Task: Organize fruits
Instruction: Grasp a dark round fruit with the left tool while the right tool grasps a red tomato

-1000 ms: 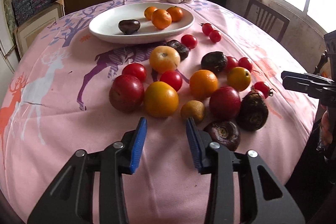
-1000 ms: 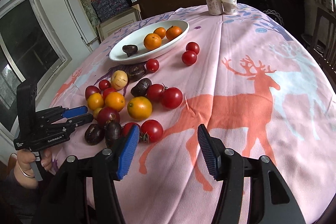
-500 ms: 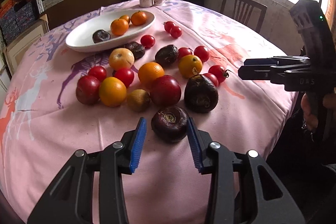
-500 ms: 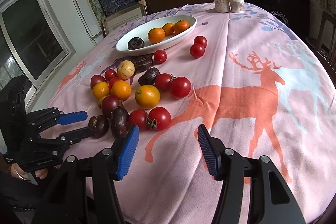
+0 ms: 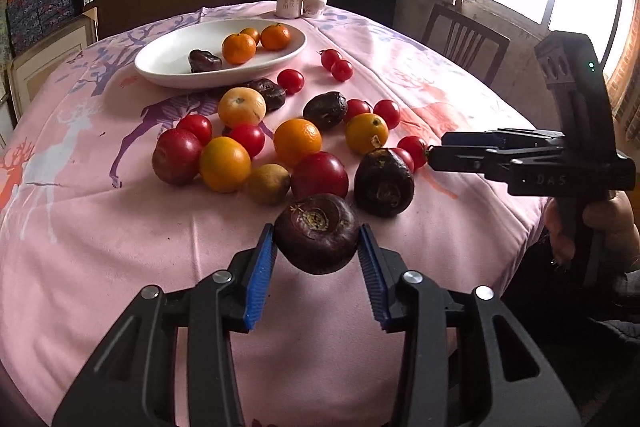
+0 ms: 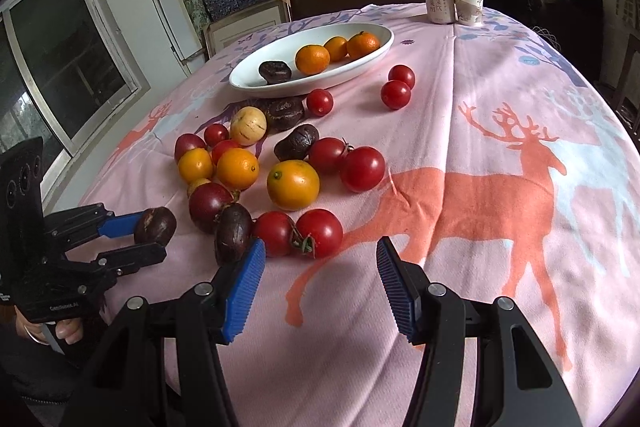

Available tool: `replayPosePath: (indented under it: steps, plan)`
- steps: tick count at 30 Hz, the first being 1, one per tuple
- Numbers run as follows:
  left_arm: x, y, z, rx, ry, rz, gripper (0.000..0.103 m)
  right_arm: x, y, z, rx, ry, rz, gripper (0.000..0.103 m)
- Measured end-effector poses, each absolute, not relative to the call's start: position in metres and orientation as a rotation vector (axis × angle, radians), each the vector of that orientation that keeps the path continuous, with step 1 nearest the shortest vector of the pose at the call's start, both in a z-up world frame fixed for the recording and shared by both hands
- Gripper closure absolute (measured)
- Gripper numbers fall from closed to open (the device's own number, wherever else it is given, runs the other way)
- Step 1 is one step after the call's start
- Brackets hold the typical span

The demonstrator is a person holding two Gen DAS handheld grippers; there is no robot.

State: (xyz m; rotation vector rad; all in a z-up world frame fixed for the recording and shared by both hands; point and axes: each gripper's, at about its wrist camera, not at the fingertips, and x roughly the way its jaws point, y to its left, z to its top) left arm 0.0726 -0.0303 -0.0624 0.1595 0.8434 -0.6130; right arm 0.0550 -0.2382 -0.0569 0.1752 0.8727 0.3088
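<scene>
One fruit's underside (image 5: 316,235) hidden (claw-flanked)

A pink tablecloth (image 6: 460,115) printed with orange, white and purple deer covers the table. The white plate (image 5: 168,57), upper centre, holds orange mandarins (image 5: 239,47). Red tomatoes (image 6: 362,169) cluster mid-frame. Blue pads line the black left tongs (image 5: 317,259), around a dark purple fruit (image 5: 318,233).

plate (image 5: 160,65) at the table's (image 5: 100,247) far side, holding three oranges (image 5: 239,47) and one fruit (image 5: 204,61) | can (image 5: 289,1) and cup (image 5: 316,1) behind plate | loose fruit pile (image 5: 296,141) before plate | two tomatoes (image 5: 337,65) right of plate | chair (image 5: 464,39) at right
</scene>
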Motion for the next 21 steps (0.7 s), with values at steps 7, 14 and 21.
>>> replayPosePath:
  steps: [7,14,21]
  plan:
    - [0.071,-0.023,-0.065,0.143,0.852,-0.601,0.062,0.07,-0.234,-0.065,0.224,0.873,0.354,0.064]
    - [0.072,-0.023,-0.068,0.138,0.862,-0.605,0.062,0.058,-0.243,-0.067,0.194,0.92,0.369,0.074]
    - [0.074,-0.027,-0.069,0.136,0.862,-0.606,0.062,0.065,-0.236,-0.066,0.134,0.909,0.355,0.072]
